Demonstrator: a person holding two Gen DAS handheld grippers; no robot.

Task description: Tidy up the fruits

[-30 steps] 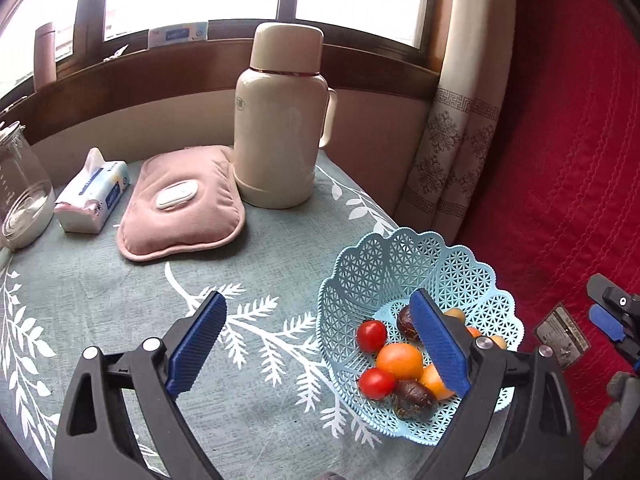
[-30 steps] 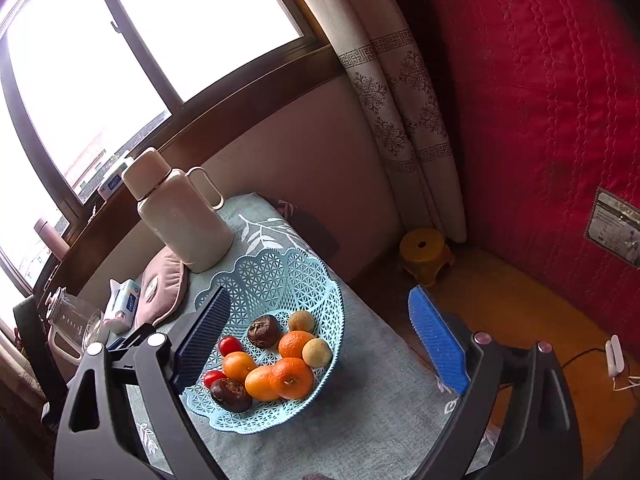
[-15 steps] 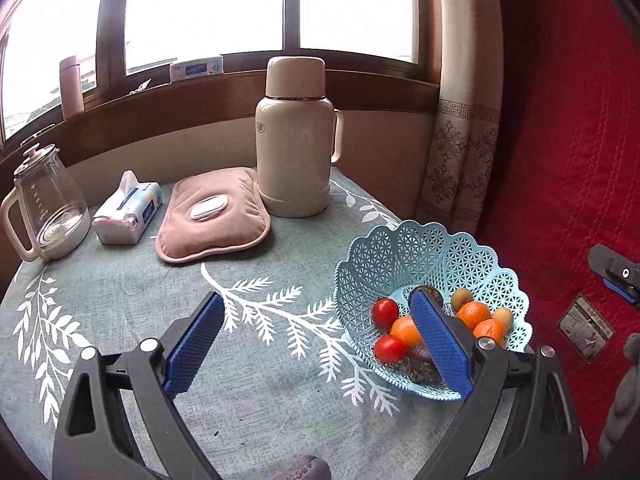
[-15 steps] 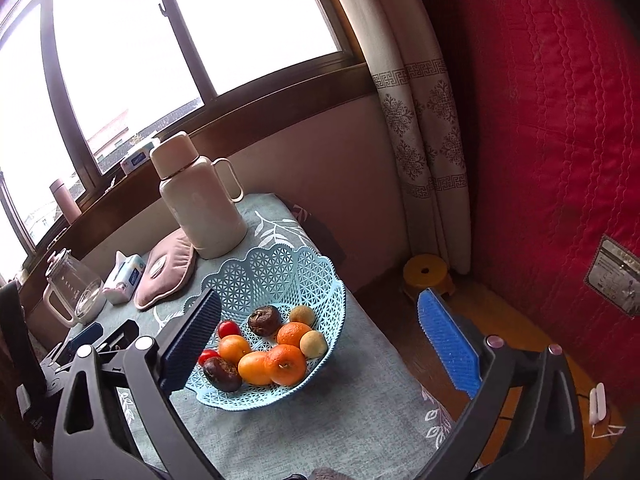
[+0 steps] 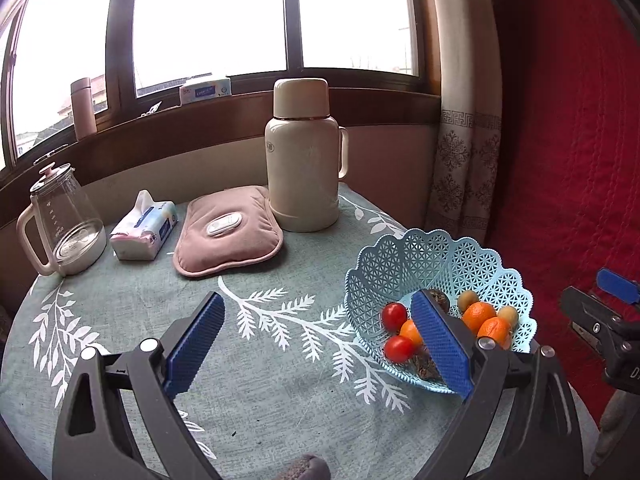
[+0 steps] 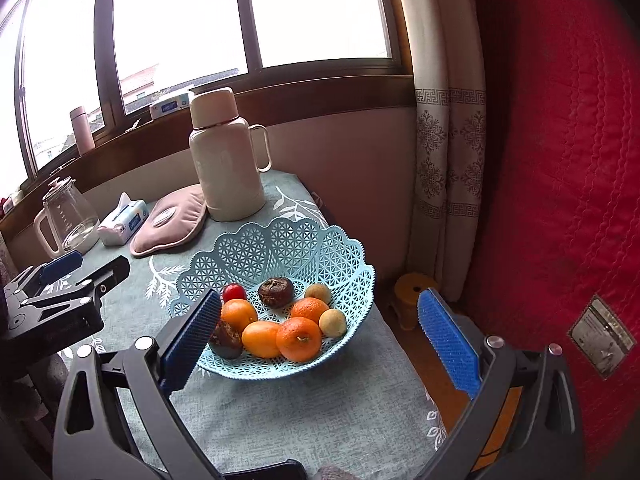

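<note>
— Since a second ago I have drawn both my grippers back and up from the basket (image 6: 280, 248), what do you make of it?

— More of the table (image 5: 280, 392) shows now. Earlier your left gripper (image 5: 320, 344) sat low and close over the basket; now the kettle (image 5: 64, 224), the tissue pack (image 5: 140, 226) and the pink warmer (image 5: 228, 236) all show beyond it. Are you holding anything?

— No. Both pairs of my jaws stand wide apart with nothing between the blue pads. My right gripper (image 6: 320, 336) hangs in front of the basket, its left pad crossing the near-left rim in the view, not touching any fruit so far as I can tell.

— And the fruit?

— All inside the basket: oranges (image 6: 298, 338) at the front, two cherry tomatoes (image 5: 394, 316) on the left side, two dark wrinkled fruits (image 6: 275, 291), small tan ones (image 6: 333, 322) on the right. None lies on the cloth around the basket. The thermos (image 6: 226, 160) stands behind it.

— So what does the retreat mean?

— My judgement: the gathering looks done, and pulling away empty fits a finish rather than another reach. The basket does sit near the table's right edge, so a careless knock there could tip it.
</note>
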